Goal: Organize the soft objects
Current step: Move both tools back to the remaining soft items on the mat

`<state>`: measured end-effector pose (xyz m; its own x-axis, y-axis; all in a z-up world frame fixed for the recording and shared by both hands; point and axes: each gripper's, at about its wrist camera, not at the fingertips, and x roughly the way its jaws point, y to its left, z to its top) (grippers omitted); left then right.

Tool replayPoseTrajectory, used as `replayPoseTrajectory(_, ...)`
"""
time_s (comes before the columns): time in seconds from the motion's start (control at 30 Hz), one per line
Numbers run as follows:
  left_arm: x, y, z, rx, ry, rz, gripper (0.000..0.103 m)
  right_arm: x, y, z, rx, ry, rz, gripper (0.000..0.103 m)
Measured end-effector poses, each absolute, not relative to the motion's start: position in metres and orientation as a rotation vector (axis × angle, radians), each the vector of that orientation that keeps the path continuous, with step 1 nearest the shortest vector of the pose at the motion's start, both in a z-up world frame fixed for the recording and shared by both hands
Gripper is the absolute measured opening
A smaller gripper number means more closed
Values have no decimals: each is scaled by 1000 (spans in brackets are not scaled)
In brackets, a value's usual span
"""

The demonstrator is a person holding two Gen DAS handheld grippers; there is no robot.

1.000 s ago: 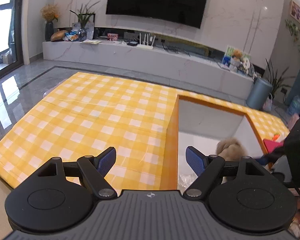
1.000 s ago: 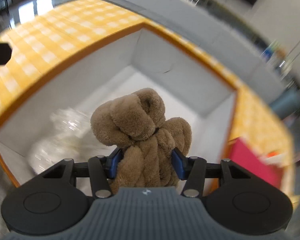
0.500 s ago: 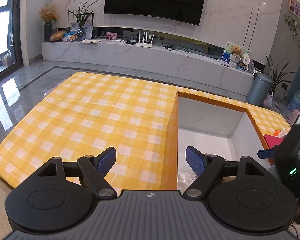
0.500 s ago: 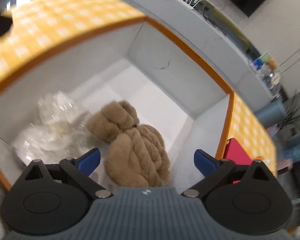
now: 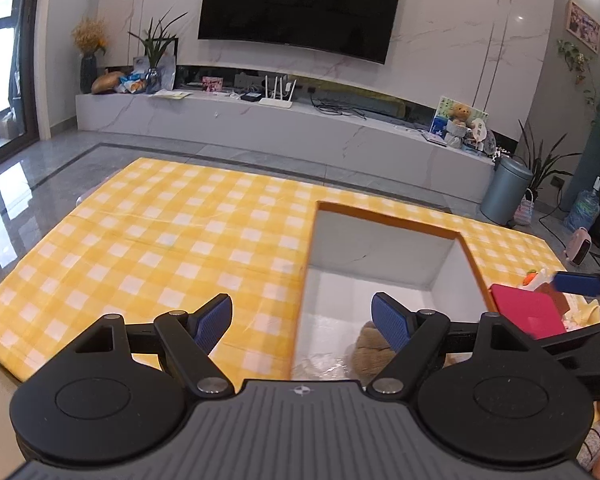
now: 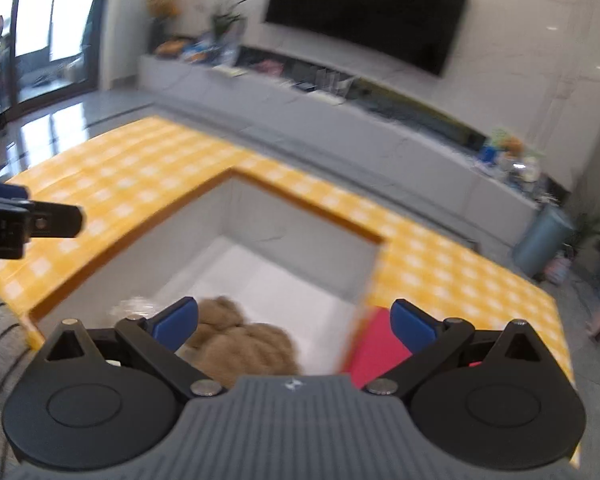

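- Your right claw [image 6: 294, 322] stood with its jaws wide apart and nothing between the pads; it held no object.
- Your left claw [image 5: 302, 322] was also apart and empty, above the near edge of the box [image 5: 384, 226].
- The brown plush toy [image 6: 240, 344] lay inside the box, on the white bottom, just under the right claw and free of it. A crumpled clear plastic bag [image 5: 324, 364] lay beside the toy, on its left.
- A red flat item [image 5: 526, 310] and some small things waited on the yellow checked tabletop [image 5: 160, 240], just to the right of the box.
- I judged that one soft object was stored and the next pick would be among those items on the right.
- The risk: the right view was blurred, so a fast reach could strike the orange rim of the box or push the red item away.
- The two claws were close together; if you crossed them over the box, the fingers could collide.
- A low pass could also catch the toy and drag it out again.
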<state>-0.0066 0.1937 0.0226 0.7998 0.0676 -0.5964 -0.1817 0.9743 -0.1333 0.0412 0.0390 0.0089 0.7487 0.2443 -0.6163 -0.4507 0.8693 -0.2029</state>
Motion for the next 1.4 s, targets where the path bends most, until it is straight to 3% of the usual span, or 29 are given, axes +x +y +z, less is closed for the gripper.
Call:
replayPoseTrajectory(0.33, -5, 133, 28, -49, 601, 37, 93, 57, -80, 22, -155, 584, 89, 100)
replayPoseTrajectory(0.7, 6, 68, 21, 22, 636, -89, 93, 55, -157, 2, -141, 616, -100, 100)
replayPoseTrajectory(1.4, 45, -79, -2, 214, 649, -264, 93, 79, -283, -86, 206, 796, -217, 100)
